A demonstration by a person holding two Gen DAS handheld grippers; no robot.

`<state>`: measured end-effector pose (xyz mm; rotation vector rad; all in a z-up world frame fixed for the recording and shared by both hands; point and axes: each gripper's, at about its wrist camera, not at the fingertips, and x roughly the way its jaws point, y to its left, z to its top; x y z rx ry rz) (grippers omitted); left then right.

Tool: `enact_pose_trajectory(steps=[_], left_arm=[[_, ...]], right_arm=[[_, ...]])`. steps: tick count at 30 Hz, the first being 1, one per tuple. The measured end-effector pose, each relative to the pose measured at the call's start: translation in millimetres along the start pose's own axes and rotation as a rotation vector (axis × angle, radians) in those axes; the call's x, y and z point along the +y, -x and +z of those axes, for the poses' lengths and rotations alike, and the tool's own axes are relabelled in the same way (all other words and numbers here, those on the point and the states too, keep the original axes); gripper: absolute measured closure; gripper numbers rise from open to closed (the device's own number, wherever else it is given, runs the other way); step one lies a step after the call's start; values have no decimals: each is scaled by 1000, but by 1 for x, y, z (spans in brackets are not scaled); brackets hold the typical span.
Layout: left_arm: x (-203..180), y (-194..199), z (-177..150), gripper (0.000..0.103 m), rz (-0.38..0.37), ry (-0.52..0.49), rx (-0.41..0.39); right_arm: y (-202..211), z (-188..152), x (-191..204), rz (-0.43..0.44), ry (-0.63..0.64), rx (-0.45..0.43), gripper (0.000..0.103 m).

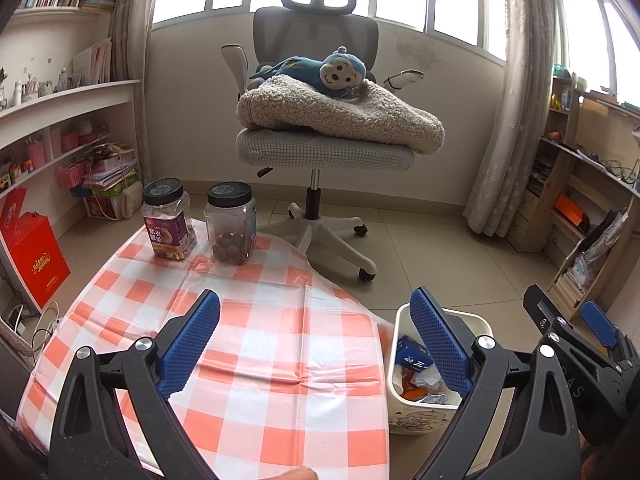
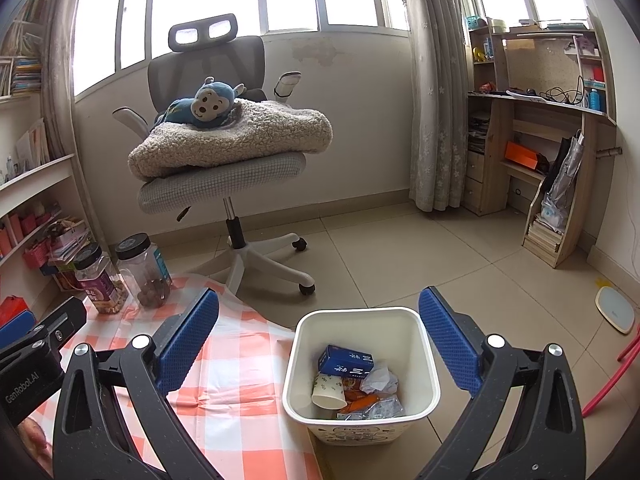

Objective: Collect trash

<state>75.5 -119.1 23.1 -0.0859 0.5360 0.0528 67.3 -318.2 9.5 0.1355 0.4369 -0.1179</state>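
A white trash bin (image 2: 416, 364) stands on the floor right of the table; in the left wrist view the bin (image 1: 400, 412) is at lower right. It holds a blue box (image 2: 346, 360), a paper cup (image 2: 328, 392), crumpled paper and wrappers. My left gripper (image 1: 316, 312) is open and empty above the orange-and-white checked tablecloth (image 1: 256, 344). My right gripper (image 2: 320, 312) is open and empty above the bin. The right gripper also shows at the right edge of the left wrist view (image 1: 576, 320).
Two black-lidded clear jars (image 1: 168, 220) (image 1: 231, 224) stand at the table's far edge. A grey office chair (image 1: 320, 148) with a fleece blanket and blue monkey plush stands behind. Shelves line the left wall; a wooden desk unit (image 2: 540, 140) is at right.
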Motion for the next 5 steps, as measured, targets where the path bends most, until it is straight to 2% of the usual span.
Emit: enact_pose_trajectory(steps=[5], left_arm=[[0,2,0,7,28,0,-18]], right_arm=[[0,2,-2,1,1,4,7]])
